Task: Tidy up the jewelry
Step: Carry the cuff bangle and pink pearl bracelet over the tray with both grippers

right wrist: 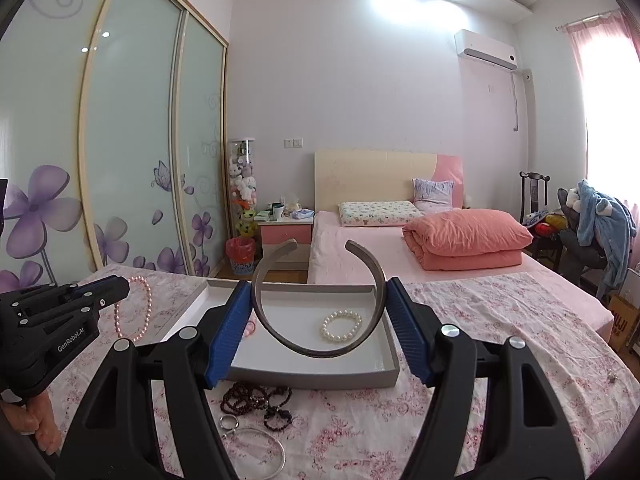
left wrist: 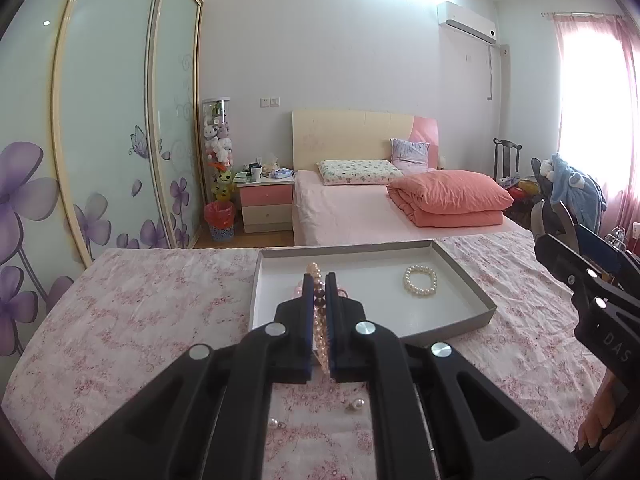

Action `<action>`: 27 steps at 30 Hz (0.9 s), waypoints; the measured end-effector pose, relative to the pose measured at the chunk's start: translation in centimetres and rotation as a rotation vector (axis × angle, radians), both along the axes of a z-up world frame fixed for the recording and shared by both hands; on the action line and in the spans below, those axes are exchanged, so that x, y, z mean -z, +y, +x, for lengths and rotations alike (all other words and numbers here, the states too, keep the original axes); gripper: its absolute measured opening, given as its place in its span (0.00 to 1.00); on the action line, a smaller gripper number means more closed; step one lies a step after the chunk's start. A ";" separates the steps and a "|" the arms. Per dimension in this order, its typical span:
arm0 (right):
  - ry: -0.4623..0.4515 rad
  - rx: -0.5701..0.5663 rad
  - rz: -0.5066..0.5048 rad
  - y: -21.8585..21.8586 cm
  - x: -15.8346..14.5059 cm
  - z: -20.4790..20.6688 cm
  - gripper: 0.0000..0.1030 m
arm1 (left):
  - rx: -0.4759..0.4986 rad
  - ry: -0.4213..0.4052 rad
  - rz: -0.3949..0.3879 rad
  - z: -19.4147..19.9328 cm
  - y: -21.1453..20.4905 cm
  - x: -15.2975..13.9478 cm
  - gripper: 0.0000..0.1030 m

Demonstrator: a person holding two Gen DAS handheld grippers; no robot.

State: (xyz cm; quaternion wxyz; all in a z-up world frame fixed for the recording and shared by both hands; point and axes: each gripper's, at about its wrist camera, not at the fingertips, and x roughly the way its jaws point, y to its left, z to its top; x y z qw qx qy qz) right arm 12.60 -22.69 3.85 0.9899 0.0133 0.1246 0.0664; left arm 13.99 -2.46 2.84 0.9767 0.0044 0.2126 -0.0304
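At frame centre, a pink bead necklace (left wrist: 320,320) is pinched between the closed left gripper (left wrist: 319,292), above the near edge of a shallow white cardboard tray (left wrist: 472,284). A grey open metal bangle (right wrist: 320,304) is clamped by the right gripper (right wrist: 318,308) over that tray, where a white pearl bracelet (right wrist: 342,325) lies. Dark beads (right wrist: 256,400) rest on the floral cloth (right wrist: 480,340) below.

Bright, window glare, fisheye-warped edges
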 end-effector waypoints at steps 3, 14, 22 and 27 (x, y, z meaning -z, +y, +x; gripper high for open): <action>-0.004 0.002 0.003 0.2 0.0 0.5 0.66 | 0.002 0.009 -0.012 0.8 0.0 0.0 0.06; -0.021 0.016 0.013 0.5 -0.1 3.1 0.66 | -0.012 0.037 -0.026 4.5 0.5 0.3 0.06; 0.028 0.009 0.049 0.3 0.7 7.3 0.66 | 0.008 0.049 -0.026 8.4 0.0 0.7 0.06; 0.115 0.006 0.049 0.2 2.6 10.9 0.66 | 0.019 0.099 -0.051 11.6 0.0 1.8 0.06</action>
